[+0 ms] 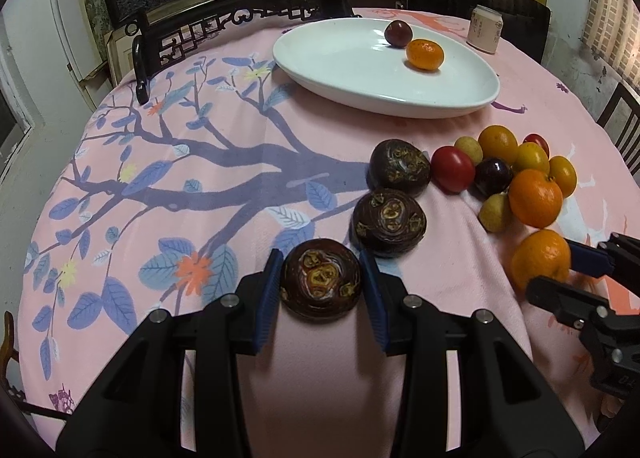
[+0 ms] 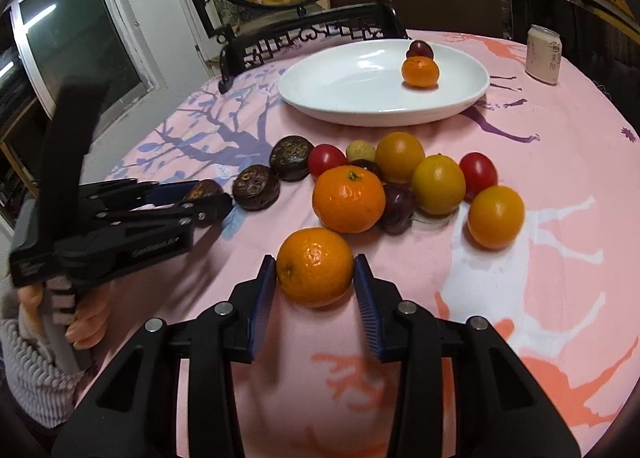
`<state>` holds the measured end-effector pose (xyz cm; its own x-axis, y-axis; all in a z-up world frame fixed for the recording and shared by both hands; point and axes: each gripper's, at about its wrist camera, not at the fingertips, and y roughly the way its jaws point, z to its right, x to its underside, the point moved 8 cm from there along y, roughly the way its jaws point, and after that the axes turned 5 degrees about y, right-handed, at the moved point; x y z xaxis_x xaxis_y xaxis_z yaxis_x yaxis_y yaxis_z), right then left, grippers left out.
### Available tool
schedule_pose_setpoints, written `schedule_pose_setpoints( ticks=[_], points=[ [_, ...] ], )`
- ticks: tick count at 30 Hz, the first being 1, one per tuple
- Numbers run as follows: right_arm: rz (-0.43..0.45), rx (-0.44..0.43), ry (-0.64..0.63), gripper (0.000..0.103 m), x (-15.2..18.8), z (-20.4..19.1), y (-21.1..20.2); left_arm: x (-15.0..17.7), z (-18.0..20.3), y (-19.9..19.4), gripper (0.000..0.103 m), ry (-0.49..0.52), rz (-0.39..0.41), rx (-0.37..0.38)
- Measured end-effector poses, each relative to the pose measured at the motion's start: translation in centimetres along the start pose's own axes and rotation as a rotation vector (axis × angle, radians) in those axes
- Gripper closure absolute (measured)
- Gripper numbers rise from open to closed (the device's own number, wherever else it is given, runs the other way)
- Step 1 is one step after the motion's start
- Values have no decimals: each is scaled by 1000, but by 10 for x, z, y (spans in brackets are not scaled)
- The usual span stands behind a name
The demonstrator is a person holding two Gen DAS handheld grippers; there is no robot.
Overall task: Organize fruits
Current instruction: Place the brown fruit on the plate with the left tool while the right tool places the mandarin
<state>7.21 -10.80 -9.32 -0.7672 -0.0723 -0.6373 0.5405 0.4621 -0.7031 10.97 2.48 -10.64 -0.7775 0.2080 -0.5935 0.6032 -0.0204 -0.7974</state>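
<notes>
Left gripper closed around a dark brown water chestnut, blue pads touching both sides, flat side down on the pink tablecloth. Right gripper squeezed the same way on a mandarin, pads tight against its skin. Straight ahead and far off from both, the white plate, already holding a plum and a small orange. Between tools and plate, more to carry: two more water chestnuts in a row just past the left gripper, then a pile of fruit bunched close and touching. Probably a lift and a long reach forward next, with the pile right in the path of the right gripper, so up and over looks safest. Only in the right view: the hand holding the left tool from the side, its held chestnut mostly hidden. Only in the left view: the swirly top of that chestnut, seen clearly. A drink can stands well behind the plate.
</notes>
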Motion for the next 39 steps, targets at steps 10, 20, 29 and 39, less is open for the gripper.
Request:
schedule_pose_setpoints(
  ticks=[10, 20, 29, 39],
  points=[
    [149, -41, 151, 63, -18, 43, -62, -28, -2, -29, 63, -16, 82, 7],
    [211, 36, 112, 63, -104, 61, -67, -108, 1, -11, 63, -20, 101, -10],
    [91, 93, 74, 63, -150, 64, 33, -143, 14, 44, 63, -33, 44, 12],
    [88, 109, 43, 58, -150, 73, 48, -144, 14, 47, 46, -31, 55, 21]
  ],
)
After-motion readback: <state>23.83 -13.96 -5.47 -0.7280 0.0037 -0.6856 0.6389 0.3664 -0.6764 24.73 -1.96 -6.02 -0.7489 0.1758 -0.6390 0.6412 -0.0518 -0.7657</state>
